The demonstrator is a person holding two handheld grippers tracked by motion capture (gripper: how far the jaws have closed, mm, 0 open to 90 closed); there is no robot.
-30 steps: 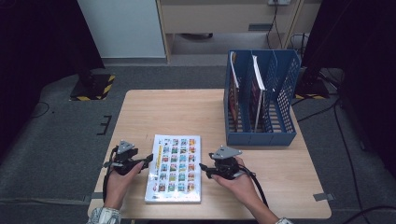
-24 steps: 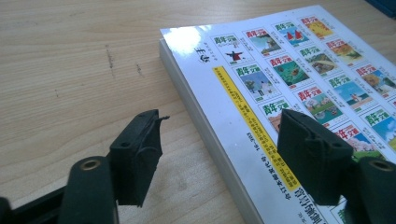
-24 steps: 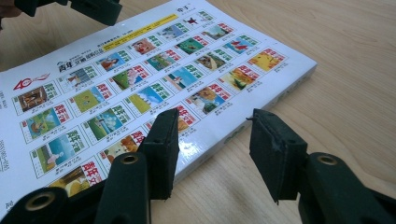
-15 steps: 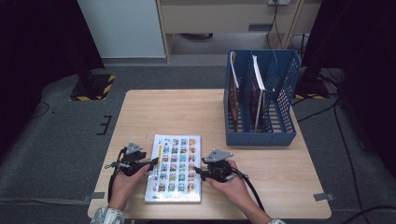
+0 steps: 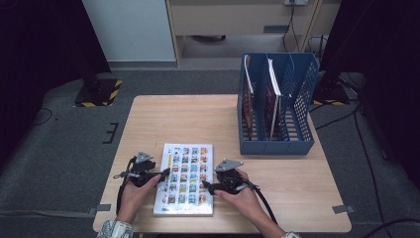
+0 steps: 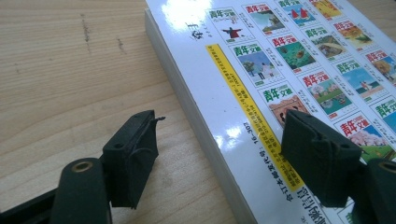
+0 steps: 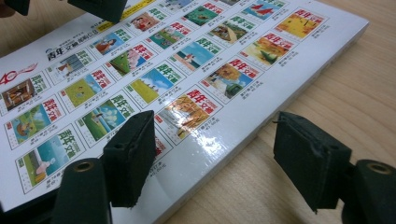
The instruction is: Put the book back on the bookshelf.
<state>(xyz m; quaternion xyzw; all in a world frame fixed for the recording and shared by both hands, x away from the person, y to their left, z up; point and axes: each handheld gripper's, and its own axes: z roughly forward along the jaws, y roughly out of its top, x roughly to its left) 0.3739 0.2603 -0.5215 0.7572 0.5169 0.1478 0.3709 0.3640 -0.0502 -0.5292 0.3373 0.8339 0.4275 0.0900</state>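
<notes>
A thick white book [image 5: 184, 178] with a grid of small colourful pictures on its cover lies flat near the table's front edge. My left gripper [image 5: 166, 174] is at the book's left edge. In the left gripper view its jaws [image 6: 219, 128] stand apart, one over the wood and one over the cover [image 6: 289, 70]. My right gripper [image 5: 207, 187] is at the book's right edge, and its jaws [image 7: 215, 126] straddle that edge of the book [image 7: 140, 70]. Both pairs of jaws have just been opening, with the book's edge between them, unpressed.
A blue file rack [image 5: 277, 114] with a few upright books stands at the back right of the wooden table [image 5: 198, 119]. The left gripper's black jaws [image 7: 98, 7] show at the top left of the right gripper view.
My right gripper has moved left and nearer, onto the book's right edge. The left gripper has edged a little toward the book's left edge. The book has not moved.
</notes>
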